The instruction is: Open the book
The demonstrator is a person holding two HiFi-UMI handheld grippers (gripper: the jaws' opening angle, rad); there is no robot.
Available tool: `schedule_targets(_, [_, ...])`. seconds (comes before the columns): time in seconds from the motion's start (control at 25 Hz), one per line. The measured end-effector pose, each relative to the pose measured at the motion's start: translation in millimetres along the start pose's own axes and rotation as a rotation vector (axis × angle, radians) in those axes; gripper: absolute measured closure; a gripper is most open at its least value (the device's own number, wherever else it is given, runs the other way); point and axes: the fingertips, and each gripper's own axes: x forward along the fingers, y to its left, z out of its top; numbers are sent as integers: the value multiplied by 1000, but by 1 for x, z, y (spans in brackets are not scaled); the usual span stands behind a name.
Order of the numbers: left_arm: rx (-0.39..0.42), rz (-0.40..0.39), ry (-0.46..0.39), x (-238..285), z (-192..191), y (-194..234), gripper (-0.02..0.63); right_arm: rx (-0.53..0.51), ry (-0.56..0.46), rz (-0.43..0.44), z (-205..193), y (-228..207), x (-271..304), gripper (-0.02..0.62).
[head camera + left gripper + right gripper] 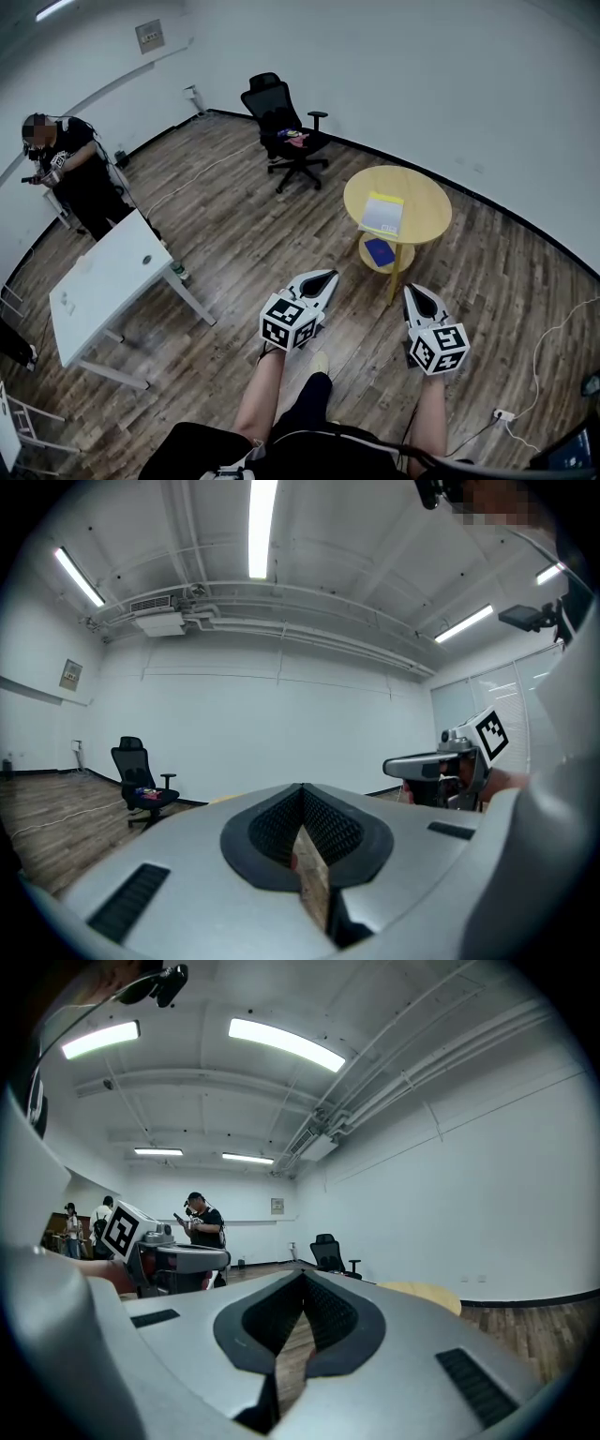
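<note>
**Both tongs shut and empty, books out ahead on the round table**

Nearest, I count 2 tongs, the left gripper (pixel 328 275) and the right gripper (pixel 411 290), held side by side above the floor (pixel 234 225). Each carries 1 marker cube. On both, the jaws meet at the tips with nothing between them, and I see only floor through the slit behind the tips.

Past them stands 1 round table (pixel 427 199), yellow, with a lower shelf. I count 2 books there. The pale book (pixel 382 214) lies flat on the top and the blue book (pixel 380 250) lies on the shelf beneath. Both are well apart from the tongs.

Off to the left is 1 white table (pixel 98 286), with 1 person (pixel 75 169) standing at its far end. Farthest, 1 black chair (pixel 284 122) sits near the wall with small things on its seat.

The floor is wood plank with cables trailing across it. The walls are white, and strip lights (pixel 262 527) run along the ceiling.
</note>
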Motion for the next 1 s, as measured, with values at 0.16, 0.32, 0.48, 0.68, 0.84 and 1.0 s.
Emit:
schedule_targets(0.16, [5,-28,-14,40,5,28,607,-8,-2,-27,3,-26,36,598])
schedule_targets(0.32, [4,-58,-19,83,16,64,607,-11,-6,-50,15,-52,81,597])
schedule_targets(0.48, [7,-79,-14,120,25,105,607,-6,-10,-69,26,-73,129,598])
schedule_targets(0.68, [16,-105,-13,172,34,158,607,-1,-3,-98,31,-103,192,598])
schedule_targets(0.84, [12,-129,-2,199,33,197,607,4,6,-125,29,-114,234,597])
schedule_targets(1.0, [5,-155,17,224,23,220,607,13,26,-146,22,-126,260,598])
